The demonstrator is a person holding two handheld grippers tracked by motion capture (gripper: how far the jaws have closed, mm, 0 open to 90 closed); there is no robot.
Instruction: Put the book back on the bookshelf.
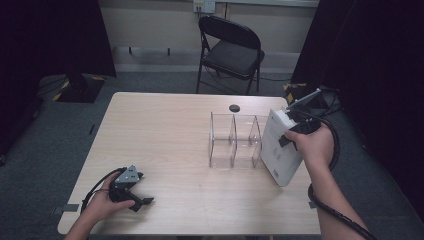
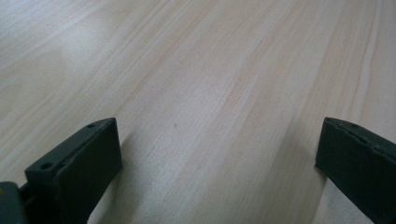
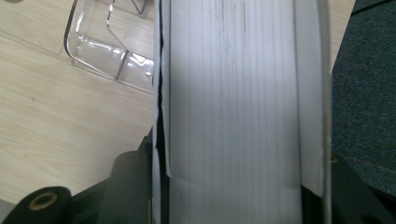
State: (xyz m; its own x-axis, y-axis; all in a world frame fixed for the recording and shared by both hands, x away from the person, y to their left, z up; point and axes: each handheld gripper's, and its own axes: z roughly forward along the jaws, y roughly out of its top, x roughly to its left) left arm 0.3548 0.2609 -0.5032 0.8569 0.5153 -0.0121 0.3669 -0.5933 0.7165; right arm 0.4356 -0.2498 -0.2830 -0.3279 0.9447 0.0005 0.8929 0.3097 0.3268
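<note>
The right claw point(image 1: 295, 131) is clamped across the thickness of a white book point(image 1: 281, 148), held upright with its lower corner near the tabletop point(image 1: 165, 130). Just beside it on the claw's left stands the clear acrylic divider rack point(image 1: 235, 140), so the upright hold probably readies the book for sliding into a slot. The left claw point(image 1: 136, 196) rests on the tabletop, well apart, jaws wide and empty.
</note>
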